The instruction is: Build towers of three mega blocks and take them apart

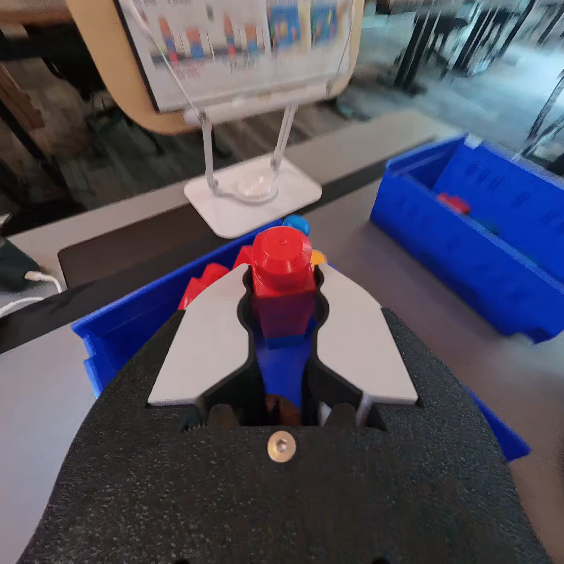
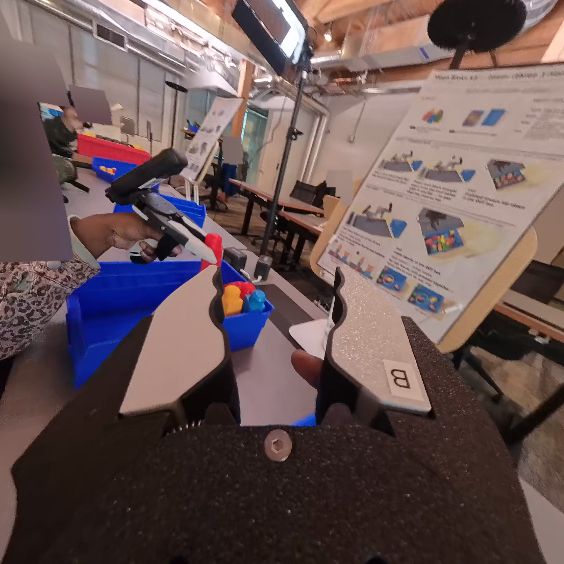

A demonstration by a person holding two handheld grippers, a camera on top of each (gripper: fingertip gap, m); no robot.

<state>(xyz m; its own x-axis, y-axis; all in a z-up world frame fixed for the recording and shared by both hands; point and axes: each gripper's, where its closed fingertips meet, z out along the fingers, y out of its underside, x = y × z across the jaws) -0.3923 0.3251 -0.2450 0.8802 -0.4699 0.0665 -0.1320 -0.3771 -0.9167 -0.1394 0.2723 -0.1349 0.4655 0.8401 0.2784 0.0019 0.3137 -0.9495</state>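
My left gripper (image 1: 283, 274) is shut on a red mega block (image 1: 282, 259), stud up, with a blue block (image 1: 285, 341) showing right under it between the fingers. It holds this above a blue bin (image 1: 137, 320) that holds loose red (image 1: 210, 274), blue (image 1: 296, 224) and orange (image 1: 319, 258) blocks. In the right wrist view the left gripper (image 2: 207, 256) and its red block (image 2: 215, 244) hang over the same bin (image 2: 128, 293), above yellow (image 2: 232, 300) and blue (image 2: 254, 300) blocks. My right gripper (image 2: 276, 274) is open and empty, to the right of the bin.
A second blue bin (image 1: 457, 259) with a red block (image 1: 454, 203) stands to the right. An instruction board (image 2: 442, 213) on a white stand base (image 1: 253, 201) stands behind the bins. A black mat (image 1: 137, 253) lies on the grey table. Other desks and people are in the background.
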